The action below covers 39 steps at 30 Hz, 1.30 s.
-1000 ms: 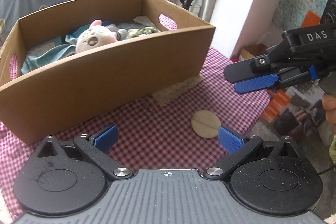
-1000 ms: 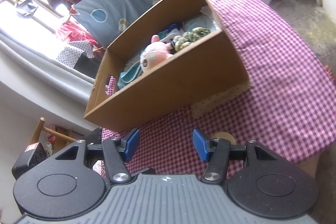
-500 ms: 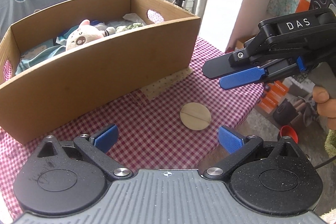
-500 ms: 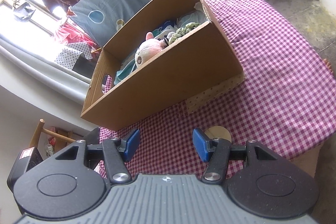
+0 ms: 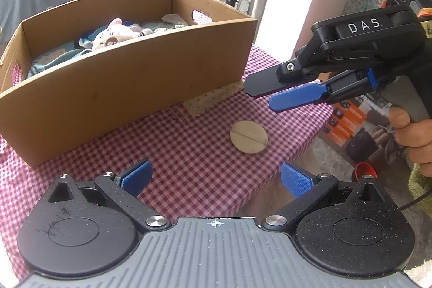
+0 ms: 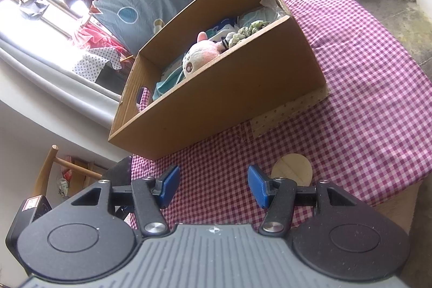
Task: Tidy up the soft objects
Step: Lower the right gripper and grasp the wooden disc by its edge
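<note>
Both grippers, left gripper (image 5: 214,174) and right gripper (image 6: 213,186), hover open and empty over the checked bench (image 5: 205,161). A plush toy (image 5: 114,35) and cloths already lie in the cardboard box (image 5: 129,88); the job looks nearly finished. The box's near wall hides its lower contents.

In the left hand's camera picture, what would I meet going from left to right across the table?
Cardboard box with the plush toy inside → round wooden disc on the checked cloth → the other tool, held in a hand.
</note>
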Each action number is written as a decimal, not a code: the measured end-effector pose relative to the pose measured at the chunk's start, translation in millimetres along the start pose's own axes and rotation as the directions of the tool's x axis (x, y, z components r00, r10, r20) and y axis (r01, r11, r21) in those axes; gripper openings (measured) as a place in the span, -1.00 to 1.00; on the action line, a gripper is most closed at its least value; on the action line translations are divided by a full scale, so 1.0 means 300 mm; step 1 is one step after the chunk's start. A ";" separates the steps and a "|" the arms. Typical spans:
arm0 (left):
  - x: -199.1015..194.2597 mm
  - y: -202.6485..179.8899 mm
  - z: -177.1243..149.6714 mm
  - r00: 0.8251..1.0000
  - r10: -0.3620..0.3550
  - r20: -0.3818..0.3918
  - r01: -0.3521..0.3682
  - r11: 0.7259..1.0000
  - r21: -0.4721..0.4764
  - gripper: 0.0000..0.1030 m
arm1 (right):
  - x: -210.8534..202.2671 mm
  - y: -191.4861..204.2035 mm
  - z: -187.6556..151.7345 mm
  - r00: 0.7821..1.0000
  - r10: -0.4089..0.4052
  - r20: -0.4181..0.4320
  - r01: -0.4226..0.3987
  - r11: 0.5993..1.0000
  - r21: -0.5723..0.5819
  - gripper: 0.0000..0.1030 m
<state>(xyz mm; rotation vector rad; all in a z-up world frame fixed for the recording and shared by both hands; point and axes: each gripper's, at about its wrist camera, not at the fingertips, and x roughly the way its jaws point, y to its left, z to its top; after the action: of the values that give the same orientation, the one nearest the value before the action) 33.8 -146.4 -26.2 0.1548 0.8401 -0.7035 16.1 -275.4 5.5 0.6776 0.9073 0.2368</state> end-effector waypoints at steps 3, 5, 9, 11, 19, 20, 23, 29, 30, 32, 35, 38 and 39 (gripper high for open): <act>0.009 0.006 -0.001 1.000 -0.008 -0.001 0.008 1.000 0.000 0.98 | 0.015 0.003 -0.001 1.000 -0.006 -0.008 0.006 1.000 0.001 0.14; 0.016 0.007 0.000 1.000 -0.013 0.003 0.013 1.000 0.004 0.98 | 0.022 0.001 0.002 1.000 -0.013 -0.011 0.013 1.000 0.001 0.14; 0.034 0.001 0.006 1.000 -0.019 0.018 0.018 0.999 0.028 0.98 | 0.031 -0.008 0.009 0.999 -0.052 -0.003 0.052 0.999 -0.009 0.14; 0.043 -0.003 0.011 0.999 -0.030 0.028 0.029 0.999 0.043 0.97 | 0.028 -0.017 0.010 0.997 -0.076 0.011 0.076 0.997 -0.015 0.13; 0.135 -0.054 0.047 0.998 -0.057 -0.018 0.059 0.991 0.120 0.79 | 0.043 -0.117 0.007 0.992 -0.124 0.011 0.123 0.992 0.040 -0.12; 0.146 -0.060 0.051 0.998 -0.058 -0.022 0.060 0.990 0.126 0.74 | 0.054 -0.125 0.002 0.992 -0.129 0.001 0.129 0.991 0.039 -0.14; 0.185 -0.080 0.062 0.997 -0.066 -0.041 0.071 0.987 0.145 0.48 | 0.077 -0.140 -0.009 0.988 -0.151 -0.013 0.151 0.988 0.020 -0.25; 0.248 -0.117 0.084 0.995 -0.068 -0.072 0.080 0.979 0.187 0.27 | 0.097 -0.163 -0.007 0.977 -0.211 -0.012 0.210 0.977 -0.032 -0.34; 0.257 -0.121 0.086 0.995 -0.069 -0.078 0.082 0.978 0.192 0.26 | 0.104 -0.165 -0.006 0.977 -0.213 -0.017 0.212 0.976 -0.041 -0.35; 0.275 -0.130 0.090 0.994 -0.069 -0.085 0.085 0.976 0.203 0.25 | 0.120 -0.169 -0.006 0.974 -0.224 -0.029 0.222 0.973 -0.056 -0.37; 0.304 -0.144 0.093 0.993 -0.062 -0.098 0.081 0.973 0.214 0.23 | 0.135 -0.176 -0.009 0.973 -0.227 -0.037 0.224 0.972 -0.072 -0.40; 0.332 -0.147 0.095 0.992 -0.058 -0.116 0.081 0.974 0.211 0.20 | 0.141 -0.176 -0.005 0.976 -0.216 -0.037 0.212 0.974 -0.082 -0.42; 0.340 -0.145 0.097 0.991 -0.056 -0.123 0.081 0.975 0.207 0.20 | 0.144 -0.177 -0.004 0.977 -0.207 -0.040 0.203 0.976 -0.082 -0.43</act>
<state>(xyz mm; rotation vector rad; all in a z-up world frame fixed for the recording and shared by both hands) 71.7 -243.1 -74.8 0.3621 0.8840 -0.8547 36.6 -295.8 -56.5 0.5034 1.0026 0.1037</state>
